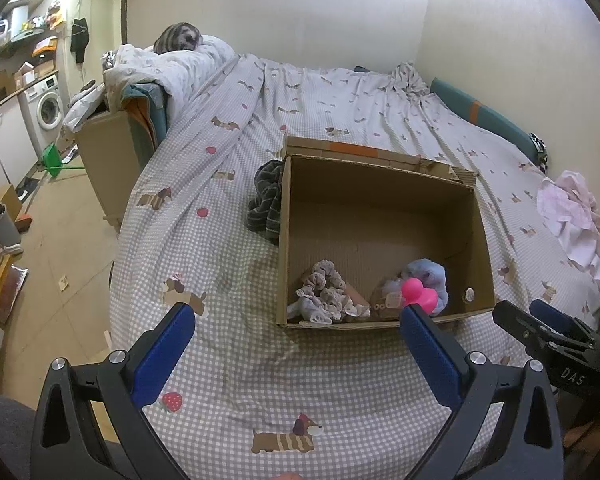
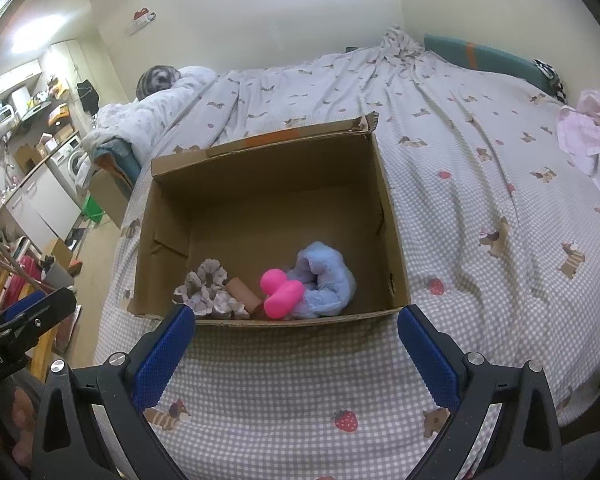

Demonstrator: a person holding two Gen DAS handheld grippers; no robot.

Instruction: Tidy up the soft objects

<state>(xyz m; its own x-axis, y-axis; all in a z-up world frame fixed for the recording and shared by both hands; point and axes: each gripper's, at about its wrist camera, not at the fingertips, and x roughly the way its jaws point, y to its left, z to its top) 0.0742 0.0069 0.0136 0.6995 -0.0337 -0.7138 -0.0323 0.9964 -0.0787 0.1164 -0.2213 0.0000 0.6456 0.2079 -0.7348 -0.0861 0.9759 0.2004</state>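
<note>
"DAS" reads on the right gripper (image 1: 548,322); "nRobot.AI", its start cut off, on the left gripper (image 2: 32,312).

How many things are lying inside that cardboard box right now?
4, all along the near wall of the cardboard box: a frilly beige cloth at left, a cardboard tube, a pink toy, then a fluffy blue cloth. Smaller items could hide underneath.

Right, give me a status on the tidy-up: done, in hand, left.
Done: the cardboard box on the bed already holds a frilly grey scrunchie, a pink soft toy and a fluffy blue item. In hand: nothing; left gripper and right gripper are both open and empty. Left: the dark striped cloth beside the box and the pink cloth further off.
</note>
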